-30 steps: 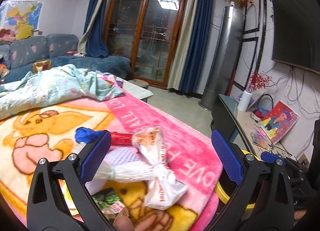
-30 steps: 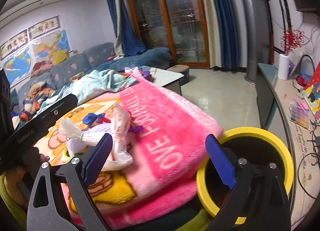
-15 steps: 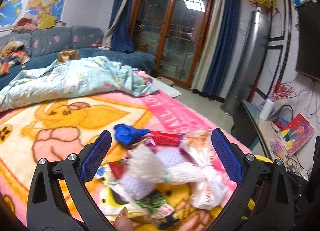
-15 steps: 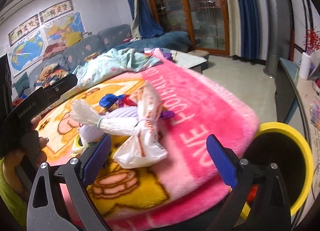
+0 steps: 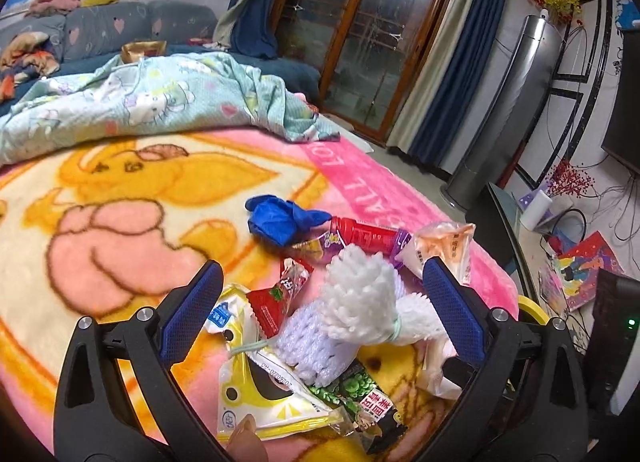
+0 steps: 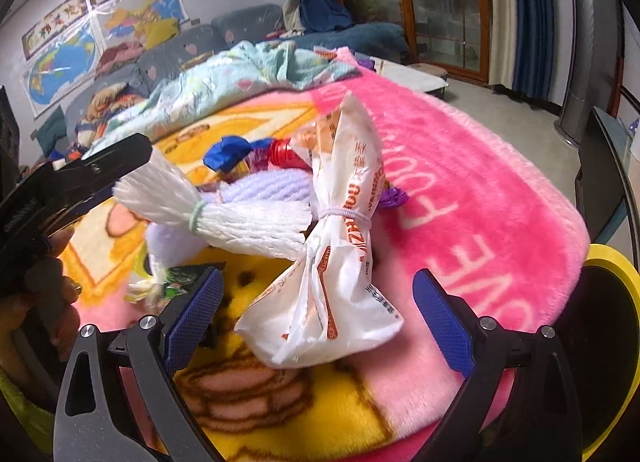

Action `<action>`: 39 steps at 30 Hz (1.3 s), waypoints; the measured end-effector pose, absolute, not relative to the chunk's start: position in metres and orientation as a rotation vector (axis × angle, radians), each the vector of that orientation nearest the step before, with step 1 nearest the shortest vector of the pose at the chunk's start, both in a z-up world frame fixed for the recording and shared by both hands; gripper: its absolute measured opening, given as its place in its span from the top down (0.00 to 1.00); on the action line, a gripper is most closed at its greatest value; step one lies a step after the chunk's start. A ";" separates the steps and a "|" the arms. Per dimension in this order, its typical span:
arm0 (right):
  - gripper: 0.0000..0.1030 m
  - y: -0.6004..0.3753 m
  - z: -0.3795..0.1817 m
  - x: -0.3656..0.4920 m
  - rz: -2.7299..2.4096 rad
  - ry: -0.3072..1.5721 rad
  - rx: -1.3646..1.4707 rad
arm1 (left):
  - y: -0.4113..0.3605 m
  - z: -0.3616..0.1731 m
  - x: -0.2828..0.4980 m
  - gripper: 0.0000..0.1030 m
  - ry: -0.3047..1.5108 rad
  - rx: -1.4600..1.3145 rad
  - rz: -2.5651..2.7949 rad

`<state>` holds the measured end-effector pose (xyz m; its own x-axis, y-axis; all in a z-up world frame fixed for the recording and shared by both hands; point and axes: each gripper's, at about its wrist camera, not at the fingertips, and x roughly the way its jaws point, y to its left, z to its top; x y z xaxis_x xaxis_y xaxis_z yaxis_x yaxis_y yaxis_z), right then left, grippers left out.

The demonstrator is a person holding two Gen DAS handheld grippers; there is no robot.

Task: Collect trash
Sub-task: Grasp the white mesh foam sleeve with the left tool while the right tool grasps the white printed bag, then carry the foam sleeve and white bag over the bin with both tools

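Both claws, left claw [image 5: 320,298] and right claw [image 6: 316,314], have closed in on the trash pile [image 6: 280,201], released.

A fleecy pink blanket [image 5: 100,197] printed with yellow and cream cartoon figures and white lettering is seen. A white foam net sleeve [image 5: 360,302] is flanked at 11 o'clock by a crumpled blue wrapper [image 5: 280,217]. A white plastic bag [image 6: 340,262] is marked with orange print. A yellow-rimmed black bin [image 6: 616,302] is shown at 3 o'clock.
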<state>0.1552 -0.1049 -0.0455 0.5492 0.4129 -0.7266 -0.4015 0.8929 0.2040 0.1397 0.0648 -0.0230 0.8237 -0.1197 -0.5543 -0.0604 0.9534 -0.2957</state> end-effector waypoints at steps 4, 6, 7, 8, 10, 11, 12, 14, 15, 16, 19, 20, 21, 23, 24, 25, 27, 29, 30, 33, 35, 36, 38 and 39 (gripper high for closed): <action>0.10 -0.104 -0.057 0.163 0.484 0.897 0.026 | 0.060 -0.026 0.142 0.29 0.612 -0.298 -0.040; 0.10 -0.105 -0.062 0.167 0.481 0.914 0.046 | 0.058 -0.028 0.144 0.37 0.623 -0.299 -0.056; 0.11 -0.107 -0.065 0.168 0.478 0.926 0.062 | 0.057 -0.029 0.144 0.39 0.631 -0.298 -0.066; 0.15 -0.108 -0.068 0.168 0.477 0.932 0.071 | 0.056 -0.030 0.145 0.42 0.636 -0.295 -0.071; 0.19 -0.110 -0.070 0.168 0.483 0.938 0.081 | 0.054 -0.031 0.145 0.47 0.644 -0.294 -0.082; 0.21 -0.111 -0.070 0.167 0.485 0.934 0.082 | 0.052 -0.031 0.145 0.55 0.647 -0.293 -0.087; 0.23 -0.111 -0.070 0.166 0.488 0.930 0.082 | 0.052 -0.031 0.146 0.59 0.649 -0.290 -0.088; 0.25 -0.112 -0.070 0.164 0.487 0.922 0.080 | 0.051 -0.029 0.145 0.70 0.649 -0.284 -0.097; 0.26 -0.114 -0.069 0.162 0.486 0.918 0.080 | 0.051 -0.029 0.145 0.74 0.650 -0.282 -0.101; 0.28 -0.114 -0.069 0.161 0.485 0.914 0.080 | 0.051 -0.028 0.145 0.74 0.650 -0.281 -0.104; 0.39 -0.116 -0.067 0.158 0.483 0.898 0.071 | 0.050 -0.025 0.143 0.80 0.643 -0.282 -0.115; 0.44 -0.117 -0.067 0.158 0.484 0.896 0.070 | 0.051 -0.024 0.142 0.82 0.639 -0.285 -0.115; 0.46 -0.118 -0.065 0.157 0.483 0.891 0.070 | 0.051 -0.022 0.142 0.83 0.636 -0.287 -0.116; 0.52 -0.119 -0.064 0.157 0.484 0.883 0.077 | 0.051 -0.018 0.141 0.83 0.625 -0.290 -0.120; 0.53 -0.121 -0.062 0.156 0.485 0.877 0.082 | 0.052 -0.015 0.140 0.84 0.616 -0.291 -0.122; 0.55 -0.121 -0.060 0.156 0.486 0.869 0.086 | 0.053 -0.013 0.139 0.84 0.607 -0.294 -0.123; 0.57 -0.124 -0.056 0.153 0.493 0.850 0.097 | 0.054 -0.007 0.135 0.84 0.591 -0.301 -0.121; 0.60 -0.126 -0.052 0.151 0.500 0.838 0.104 | 0.055 -0.003 0.133 0.84 0.579 -0.302 -0.120; 0.61 -0.127 -0.050 0.151 0.502 0.830 0.108 | 0.055 -0.001 0.132 0.84 0.573 -0.302 -0.120; 0.65 -0.129 -0.042 0.148 0.505 0.806 0.116 | 0.056 0.004 0.129 0.84 0.558 -0.303 -0.122; 0.66 -0.130 -0.037 0.147 0.511 0.796 0.122 | 0.056 0.008 0.127 0.84 0.551 -0.303 -0.124; 0.66 -0.131 -0.034 0.145 0.508 0.786 0.123 | 0.056 0.009 0.127 0.84 0.548 -0.304 -0.124; 0.67 -0.133 -0.030 0.144 0.507 0.773 0.126 | 0.056 0.011 0.125 0.84 0.541 -0.309 -0.124; 0.67 -0.133 -0.028 0.144 0.507 0.769 0.126 | 0.055 0.013 0.124 0.84 0.538 -0.311 -0.128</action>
<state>0.1436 -0.1332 -0.0275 0.6053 0.4822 -0.6333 -0.3917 0.8731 0.2904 0.1236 0.0552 0.0127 0.8524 -0.2006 -0.4830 0.0389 0.9453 -0.3239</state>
